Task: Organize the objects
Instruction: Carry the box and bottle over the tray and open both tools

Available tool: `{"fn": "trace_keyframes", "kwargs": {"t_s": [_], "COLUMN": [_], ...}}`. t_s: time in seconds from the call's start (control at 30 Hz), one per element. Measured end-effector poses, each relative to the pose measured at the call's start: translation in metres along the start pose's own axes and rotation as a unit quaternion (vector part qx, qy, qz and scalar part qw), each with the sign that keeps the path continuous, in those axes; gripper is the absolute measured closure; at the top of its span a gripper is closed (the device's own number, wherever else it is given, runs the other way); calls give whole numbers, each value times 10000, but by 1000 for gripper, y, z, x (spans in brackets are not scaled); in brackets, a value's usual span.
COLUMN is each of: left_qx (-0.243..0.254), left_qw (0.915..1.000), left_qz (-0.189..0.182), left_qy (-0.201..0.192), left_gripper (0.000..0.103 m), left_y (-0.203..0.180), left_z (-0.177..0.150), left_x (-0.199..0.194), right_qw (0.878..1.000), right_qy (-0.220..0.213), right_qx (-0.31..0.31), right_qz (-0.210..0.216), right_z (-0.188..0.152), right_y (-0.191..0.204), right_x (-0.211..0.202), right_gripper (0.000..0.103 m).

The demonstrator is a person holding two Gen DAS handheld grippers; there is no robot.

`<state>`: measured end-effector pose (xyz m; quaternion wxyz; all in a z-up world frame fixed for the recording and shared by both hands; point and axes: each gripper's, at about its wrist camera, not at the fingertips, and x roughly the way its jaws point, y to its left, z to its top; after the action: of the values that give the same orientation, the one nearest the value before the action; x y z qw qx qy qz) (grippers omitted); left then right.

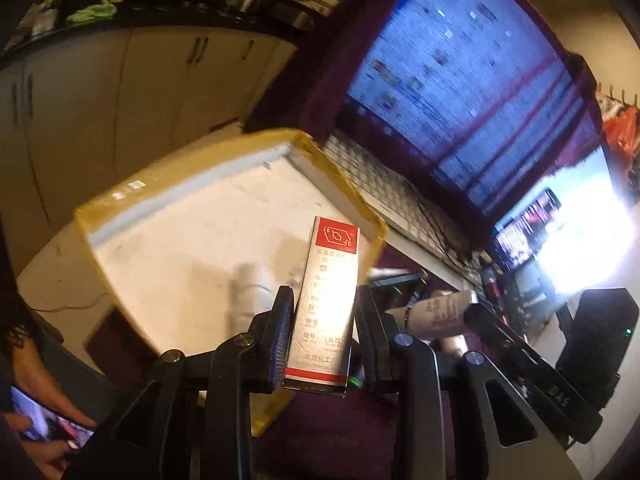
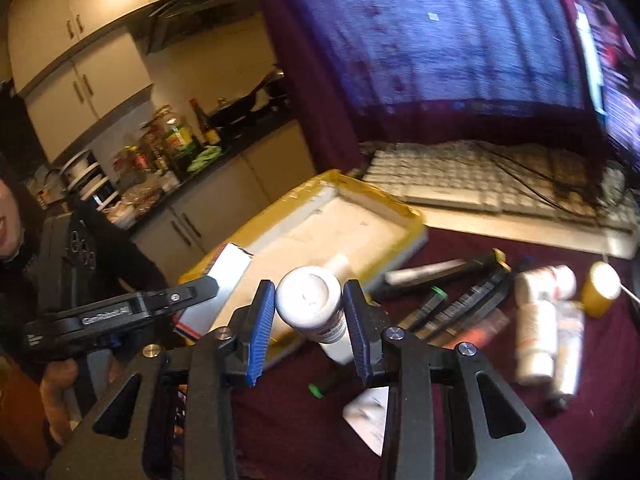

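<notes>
My left gripper [image 1: 322, 312] is shut on a tall silver and red carton [image 1: 326, 304] and holds it over the near edge of a shallow white foam tray with yellow taped rims [image 1: 160, 200]. A white tube [image 1: 250, 292] lies in the tray. My right gripper [image 2: 308, 308] is shut on a white bottle [image 2: 312, 304], cap toward the camera, above the tray's near edge [image 2: 400, 216]. The left gripper [image 2: 120, 312] and its carton [image 2: 224, 280] show at the left of the right wrist view. The right gripper [image 1: 500, 328] with its bottle [image 1: 440, 312] shows at the right of the left wrist view.
Several tubes, pens and a yellow bottle [image 2: 600, 288] lie on the dark red cloth [image 2: 300, 432] to the right. A keyboard [image 2: 500, 184] and a monitor [image 2: 440, 40] stand behind the tray. Kitchen cabinets [image 1: 120, 100] and a person [image 2: 24, 232] are at left.
</notes>
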<state>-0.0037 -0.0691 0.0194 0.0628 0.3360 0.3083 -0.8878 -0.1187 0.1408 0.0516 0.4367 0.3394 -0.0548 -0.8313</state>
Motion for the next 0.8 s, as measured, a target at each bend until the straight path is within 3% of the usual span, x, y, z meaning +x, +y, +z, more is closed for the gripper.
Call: {"fn": "trace_keyframes", "kwargs": {"t_s": [0.13, 0.27, 0.37, 0.57, 0.8], "left_qx": [-73, -144, -58, -10, 87], "left_qw": [9994, 9986, 9973, 9970, 9955], "left_qz": [279, 486, 714, 775, 942], "left_qy": [-178, -119, -175, -53, 14], "left_gripper": [76, 76, 76, 76, 76], "left_y": [21, 37, 43, 46, 46], "left_z": [15, 26, 28, 18, 19], "left_x": [-2, 10, 19, 38, 45], "right_qw": [9996, 9988, 9984, 9952, 9937], "right_qy": [87, 249, 439, 199, -12], "right_qx": [-86, -212, -358, -864, -949], "right_qz": [265, 377, 71, -416, -592], "right_z": [8, 10, 7, 7, 15], "right_y": [17, 31, 37, 48, 48], "right_x": [26, 53, 67, 78, 100], "right_gripper": [70, 70, 70, 70, 70]}}
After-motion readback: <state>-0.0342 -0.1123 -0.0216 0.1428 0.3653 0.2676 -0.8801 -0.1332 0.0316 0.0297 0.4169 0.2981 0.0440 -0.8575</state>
